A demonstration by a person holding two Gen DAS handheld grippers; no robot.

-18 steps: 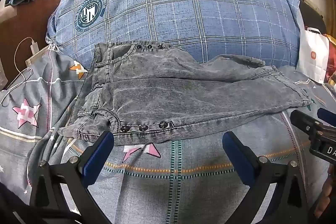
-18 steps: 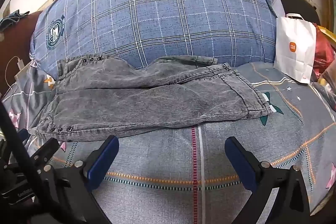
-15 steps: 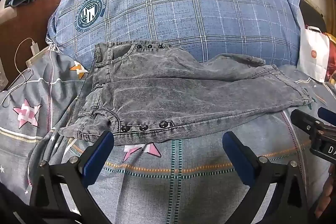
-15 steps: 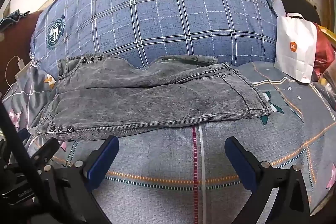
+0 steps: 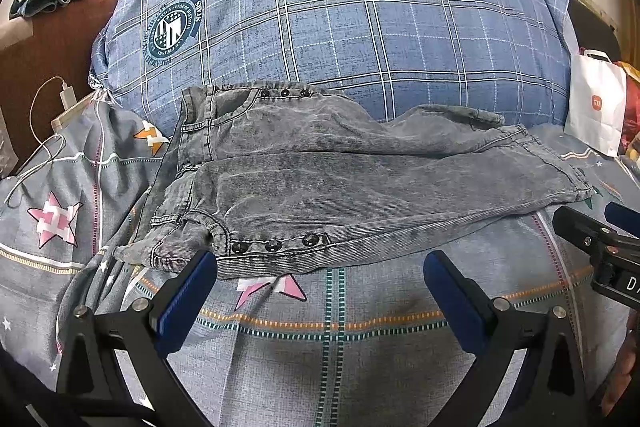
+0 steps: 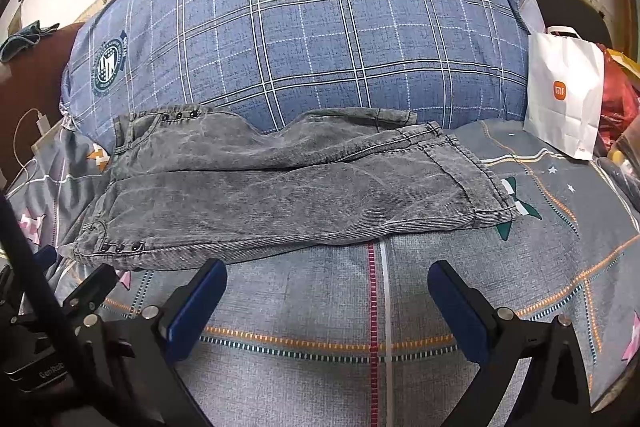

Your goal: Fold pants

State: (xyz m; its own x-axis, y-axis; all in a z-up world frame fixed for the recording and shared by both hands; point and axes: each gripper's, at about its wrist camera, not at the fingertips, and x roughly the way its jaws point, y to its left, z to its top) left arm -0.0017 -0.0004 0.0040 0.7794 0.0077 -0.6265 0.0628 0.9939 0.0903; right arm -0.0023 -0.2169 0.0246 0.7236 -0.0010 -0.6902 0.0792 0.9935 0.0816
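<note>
Now | pants (image 5: 360, 183) flat, near edge unpinched | left gripper (image 5: 320, 271) spread | right gripper (image 6: 328, 281) spread

Your left gripper (image 5: 320, 267) and right gripper (image 6: 327, 277) — black frames, blue finger pads (image 5: 184, 301), silver screws, white lettering.

Pants (image 5: 360, 187) grey acid-washed; pillow (image 5: 340, 27) blue plaid; bedsheet (image 5: 320, 347) grey, pink stars; bag (image 6: 564, 95) white.
</note>
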